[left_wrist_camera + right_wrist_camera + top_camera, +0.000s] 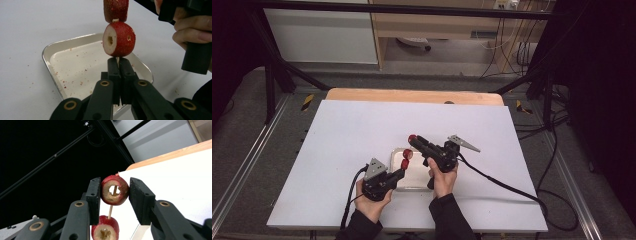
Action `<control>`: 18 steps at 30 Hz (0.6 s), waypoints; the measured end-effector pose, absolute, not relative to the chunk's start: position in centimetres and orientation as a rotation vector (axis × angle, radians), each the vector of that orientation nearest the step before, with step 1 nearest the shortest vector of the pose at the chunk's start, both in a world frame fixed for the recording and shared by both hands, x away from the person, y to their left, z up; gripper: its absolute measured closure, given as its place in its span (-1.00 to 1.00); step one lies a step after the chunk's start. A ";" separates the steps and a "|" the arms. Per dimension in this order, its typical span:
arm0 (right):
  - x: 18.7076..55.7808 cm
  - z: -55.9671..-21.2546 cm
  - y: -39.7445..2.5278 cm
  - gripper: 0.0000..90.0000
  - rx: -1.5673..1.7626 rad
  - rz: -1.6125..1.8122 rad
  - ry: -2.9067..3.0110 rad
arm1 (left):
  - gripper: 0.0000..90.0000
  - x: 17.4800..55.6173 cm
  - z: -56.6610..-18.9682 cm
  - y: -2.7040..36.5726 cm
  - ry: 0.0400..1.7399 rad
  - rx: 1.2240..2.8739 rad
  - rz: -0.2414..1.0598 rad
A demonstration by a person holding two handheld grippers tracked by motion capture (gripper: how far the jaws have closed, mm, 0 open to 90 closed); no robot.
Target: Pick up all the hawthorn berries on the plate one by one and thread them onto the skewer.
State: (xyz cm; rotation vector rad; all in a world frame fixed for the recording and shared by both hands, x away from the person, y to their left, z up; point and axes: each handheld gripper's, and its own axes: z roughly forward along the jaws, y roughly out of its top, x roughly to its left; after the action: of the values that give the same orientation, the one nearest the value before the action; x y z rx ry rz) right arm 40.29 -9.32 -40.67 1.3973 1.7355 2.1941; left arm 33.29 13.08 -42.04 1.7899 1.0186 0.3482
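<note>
A thin wooden skewer (117, 59) stands upright over a small metal tray (75, 67), with my left gripper (117, 62) shut on its lower end. Two cored red fruit pieces (120, 38) are threaded on it, one above the other. In the high view the left gripper (401, 172) sits at the tray's (412, 176) near left, the skewered fruit (405, 159) above it. My right gripper (114, 192) is shut on a third hollow red fruit piece (118, 198), and the stick shows through its hole. In the high view the right gripper (413, 139) holds it over the tray's far edge.
The tray lies near the front middle of a white table top (362, 135); it holds only red crumbs. A wooden edge (412, 95) runs along the table's back. Black cables (507, 185) trail from both grippers toward the right and front.
</note>
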 end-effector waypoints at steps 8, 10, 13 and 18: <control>40.0 -40.8 -9.2 0.41 1.407 2.183 1.755 | 0.98 33.5 -42.1 13.3 1.020 1.794 0.350; 40.0 -40.9 -9.2 0.41 1.399 2.178 1.761 | 0.98 33.5 -42.1 13.3 1.018 1.796 0.352; 39.9 -41.0 -9.1 0.41 1.396 2.178 1.767 | 0.98 33.5 -42.2 13.3 1.012 1.797 0.353; 39.7 -41.4 -8.9 0.41 1.391 2.166 1.801 | 0.98 33.5 -42.1 13.3 1.008 1.803 0.362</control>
State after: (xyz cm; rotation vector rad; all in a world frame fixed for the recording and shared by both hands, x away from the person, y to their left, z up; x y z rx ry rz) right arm 39.69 -8.91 -41.40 1.3908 1.8008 2.1663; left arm 33.51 13.26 -42.10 1.8027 1.0083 0.3623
